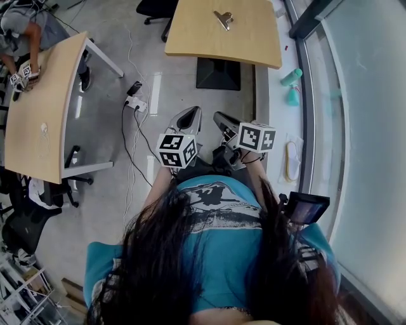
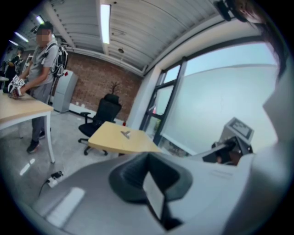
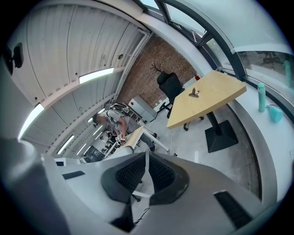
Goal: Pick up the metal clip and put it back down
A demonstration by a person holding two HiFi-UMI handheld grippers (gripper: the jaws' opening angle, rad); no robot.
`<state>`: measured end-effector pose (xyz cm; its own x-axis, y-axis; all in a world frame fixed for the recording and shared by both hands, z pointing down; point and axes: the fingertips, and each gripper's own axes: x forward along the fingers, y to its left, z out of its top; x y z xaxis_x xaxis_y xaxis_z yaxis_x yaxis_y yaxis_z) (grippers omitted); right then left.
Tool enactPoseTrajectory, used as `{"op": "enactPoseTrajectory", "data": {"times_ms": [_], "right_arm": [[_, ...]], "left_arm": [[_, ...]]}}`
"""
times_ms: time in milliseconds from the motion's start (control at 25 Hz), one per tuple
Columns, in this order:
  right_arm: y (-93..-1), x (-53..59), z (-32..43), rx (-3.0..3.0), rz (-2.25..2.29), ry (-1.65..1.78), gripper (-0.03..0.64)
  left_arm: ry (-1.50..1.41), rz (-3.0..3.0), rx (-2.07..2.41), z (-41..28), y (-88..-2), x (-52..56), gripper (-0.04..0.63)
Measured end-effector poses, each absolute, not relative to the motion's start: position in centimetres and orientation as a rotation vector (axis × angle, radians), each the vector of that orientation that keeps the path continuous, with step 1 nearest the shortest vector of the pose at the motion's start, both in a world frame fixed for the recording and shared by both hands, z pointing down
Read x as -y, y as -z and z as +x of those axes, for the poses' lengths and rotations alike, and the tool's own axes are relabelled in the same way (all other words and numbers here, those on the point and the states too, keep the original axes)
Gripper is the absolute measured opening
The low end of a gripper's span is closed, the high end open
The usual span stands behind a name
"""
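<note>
metal clip [image 1: 222,18] sat untouched on the wood table [image 1: 196,38]; far from it, left gripper [image 1: 189,114] and right gripper [image 1: 220,119] were closed, empty.

No writing, label, brand, number or sign can be read on anything in any view.

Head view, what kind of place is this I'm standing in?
Most likely an office or lab workroom: a wooden table on a grey floor, a black office chair in front of a brick wall, and a tall window along one side.
</note>
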<state>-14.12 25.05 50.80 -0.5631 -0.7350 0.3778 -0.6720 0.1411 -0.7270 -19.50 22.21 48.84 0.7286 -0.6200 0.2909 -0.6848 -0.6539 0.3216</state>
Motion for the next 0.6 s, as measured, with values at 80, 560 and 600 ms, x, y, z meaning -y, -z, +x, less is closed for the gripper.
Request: {"op": "enactPoseTrajectory", "data": {"times_ms": [80, 560, 600], "right_arm": [[-50.7, -25.1, -14.1, -2.317, -1.438, 1.414, 0.035], [-51.2, -25.2, -12.9, -2.274, -1.467, 1.424, 0.035], [-51.2, -25.2, -12.8, -2.271, -1.468, 1.426, 0.035]], "left_arm": [[-0.212, 2.521, 1.004, -19.7, -48.8, -22.3, 0.003], [-0.208, 2.490, 1.005, -19.7, -49.4, -21.8, 0.003], [-0.208, 2.490, 1.004, -19.6, -49.5, -21.7, 0.002]]}}
